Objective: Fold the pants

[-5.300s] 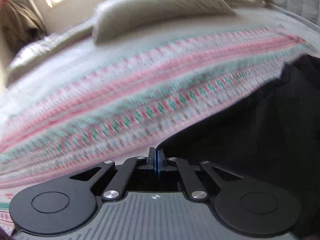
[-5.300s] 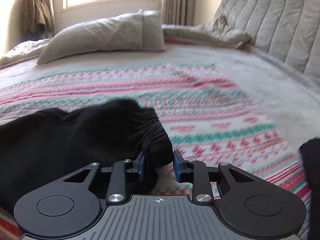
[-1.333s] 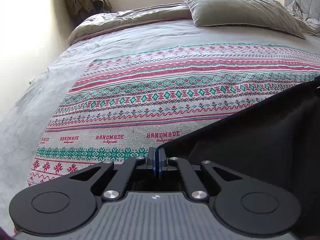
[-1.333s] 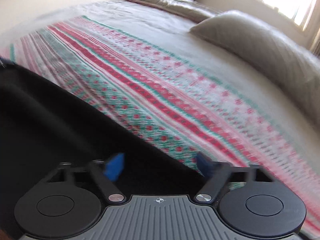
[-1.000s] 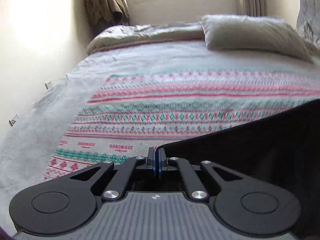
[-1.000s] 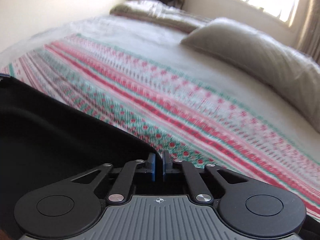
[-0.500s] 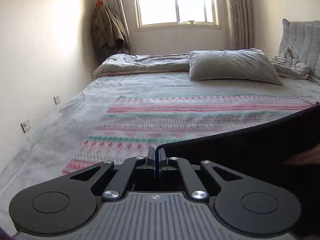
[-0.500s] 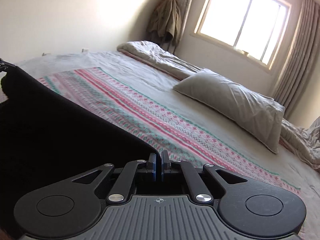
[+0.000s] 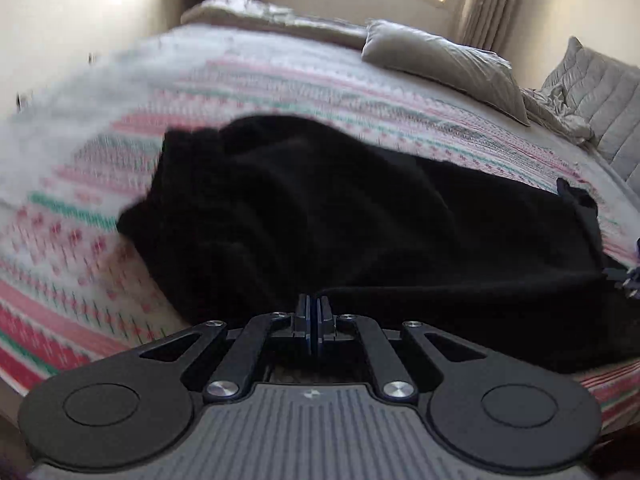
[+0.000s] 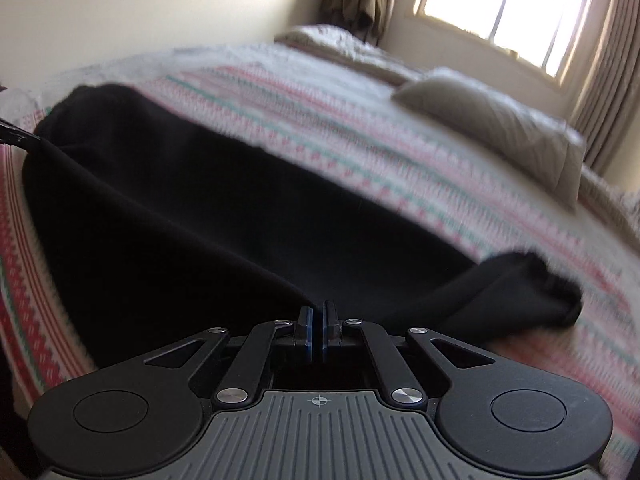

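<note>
Both the left gripper (image 9: 313,322) and right gripper (image 10: 318,330) are clamped on the near edge of the black pants (image 9: 340,216), holding it taut between them so the garment spreads flat across the patterned blanket (image 9: 60,208) on the bed (image 10: 200,56), seemingly ready for folding.

One pair of black pants (image 9: 360,216), one patterned blanket (image 9: 60,248), one pillow (image 9: 444,60), two hand-held grippers.
</note>
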{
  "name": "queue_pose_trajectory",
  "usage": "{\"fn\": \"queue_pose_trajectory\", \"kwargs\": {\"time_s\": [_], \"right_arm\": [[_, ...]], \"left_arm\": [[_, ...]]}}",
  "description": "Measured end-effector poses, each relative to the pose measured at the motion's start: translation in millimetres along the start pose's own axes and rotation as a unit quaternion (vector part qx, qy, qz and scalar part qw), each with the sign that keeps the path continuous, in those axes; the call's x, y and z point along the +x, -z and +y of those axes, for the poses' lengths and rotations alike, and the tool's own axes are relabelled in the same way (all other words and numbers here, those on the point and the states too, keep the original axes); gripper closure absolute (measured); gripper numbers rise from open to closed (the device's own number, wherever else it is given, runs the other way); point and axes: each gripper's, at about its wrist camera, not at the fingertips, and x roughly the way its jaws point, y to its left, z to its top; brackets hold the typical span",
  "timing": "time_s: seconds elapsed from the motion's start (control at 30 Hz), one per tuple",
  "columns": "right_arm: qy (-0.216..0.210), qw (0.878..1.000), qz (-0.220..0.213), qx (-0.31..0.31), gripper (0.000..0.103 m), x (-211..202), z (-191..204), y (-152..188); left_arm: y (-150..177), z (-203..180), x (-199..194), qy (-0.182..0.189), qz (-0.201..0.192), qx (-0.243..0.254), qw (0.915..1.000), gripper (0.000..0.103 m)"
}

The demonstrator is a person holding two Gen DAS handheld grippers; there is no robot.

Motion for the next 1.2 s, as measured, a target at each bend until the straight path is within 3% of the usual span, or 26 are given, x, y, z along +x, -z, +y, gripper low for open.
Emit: {"fn": "queue_pose_trajectory", "kwargs": {"time_s": [0.13,0.23,0.3,0.37,0.5,0.73,0.9,0.93,0.97,1.03,1.1,1.2], "right_arm": [[-0.024,0.998,0.048,0.043,0.094,26,-5,11],[-0.041,0.995,0.045,0.083,0.086,26,-14,11],[-0.06,0.99,0.024,0.122,0.072,17,-25,7],[-0.081,0.981,-0.014,0.177,0.039,3,-40,5],[-0.059,0.972,-0.054,0.22,0.038,-12,-57,1],[0.04,0.973,-0.035,0.227,0.038,16,-69,-1],[0.11,0.97,-0.002,0.216,0.042,50,-72,3],[0.135,0.969,0.006,0.205,0.048,58,-74,3],[0.159,0.968,0.012,0.192,0.07,66,-76,4],[0.193,0.966,0.016,0.172,0.1,72,-80,7],[0.195,0.963,-0.001,0.188,0.103,66,-87,8],[0.21,0.954,-0.06,0.205,0.103,33,-93,2]], "left_arm": [[8,18,2,0.042,-0.007,-0.057,0.9975,0.097],[11,31,-6,0.072,-0.033,-0.103,0.9916,0.087],[13,37,-10,0.068,-0.054,-0.13,0.9878,0.068],[13,44,-12,0.058,-0.073,-0.156,0.9834,0.068],[8,52,-9,0.05,-0.093,-0.2,0.9742,0.068],[2,49,-3,0.009,-0.1,-0.244,0.9646,0.072],[0,46,4,-0.025,-0.103,-0.261,0.9596,0.096],[0,46,5,-0.032,-0.106,-0.262,0.9587,0.098],[0,46,4,-0.036,-0.11,-0.261,0.9583,0.099],[-3,43,1,-0.047,-0.124,-0.248,0.9597,0.1],[-7,41,-4,-0.047,-0.149,-0.234,0.9596,0.101],[-13,45,-16,-0.042,-0.183,-0.227,0.9556,0.101]]}}
